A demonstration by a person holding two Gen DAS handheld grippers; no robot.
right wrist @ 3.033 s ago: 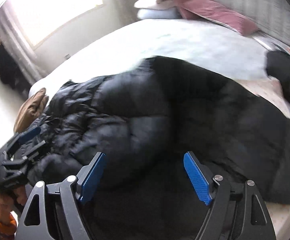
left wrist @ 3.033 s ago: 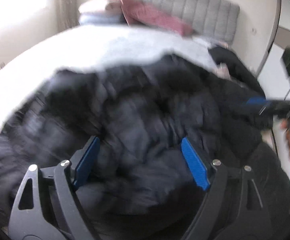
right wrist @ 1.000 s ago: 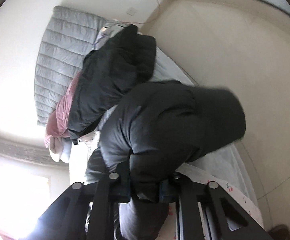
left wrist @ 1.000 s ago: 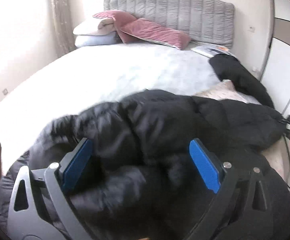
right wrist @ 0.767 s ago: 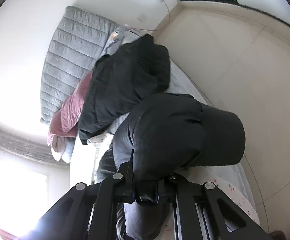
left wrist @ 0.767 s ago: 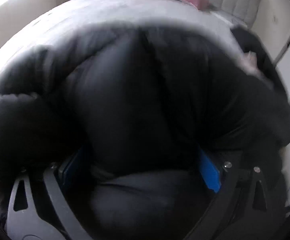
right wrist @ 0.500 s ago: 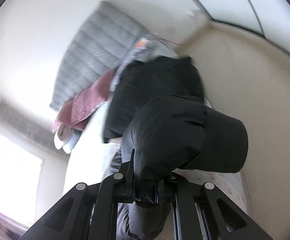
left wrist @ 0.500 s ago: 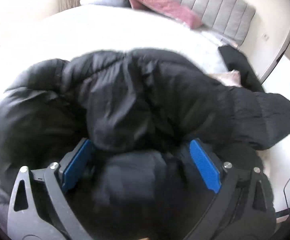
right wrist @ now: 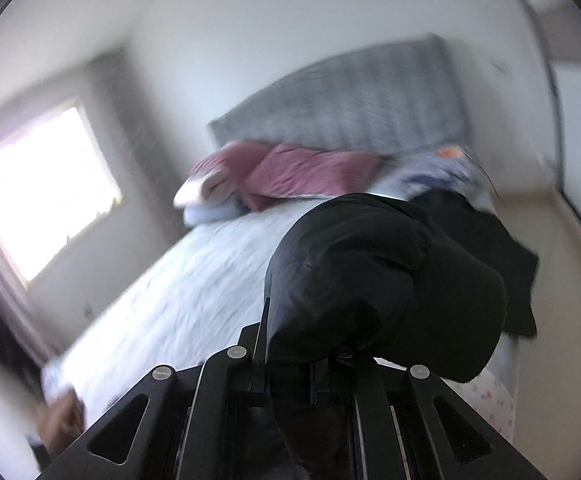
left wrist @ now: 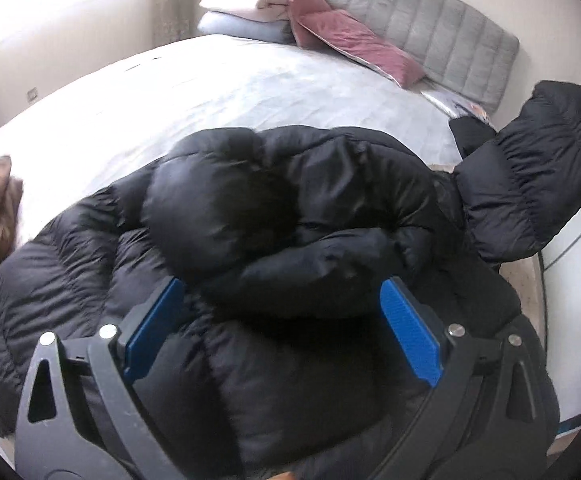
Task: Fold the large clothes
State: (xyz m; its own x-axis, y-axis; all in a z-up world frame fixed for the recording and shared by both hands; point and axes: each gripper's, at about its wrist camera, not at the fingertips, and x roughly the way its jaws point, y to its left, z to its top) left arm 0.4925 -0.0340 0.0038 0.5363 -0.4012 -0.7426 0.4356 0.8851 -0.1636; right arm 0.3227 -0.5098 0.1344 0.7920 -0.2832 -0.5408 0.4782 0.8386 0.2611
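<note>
Black puffer jacket [left wrist: 250,248] heaped on the bed [left wrist: 210,92], foot end, well away from the headboard [left wrist: 430,20]. Left claw [left wrist: 282,328] gaping over the bulk. Right claw [right wrist: 302,376] clamped on the sleeve [right wrist: 370,276], lifted. Light, puffy, slick shell; judge seams or cuffs grip best.

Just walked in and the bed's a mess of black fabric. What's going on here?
A person with two handheld grippers is folding a black puffer jacket on the bed. The right gripper is shut on the sleeve, holding it raised off the bed at the jacket's right. The left gripper is open over the bunched body, gripping nothing. The fold is not finished.
</note>
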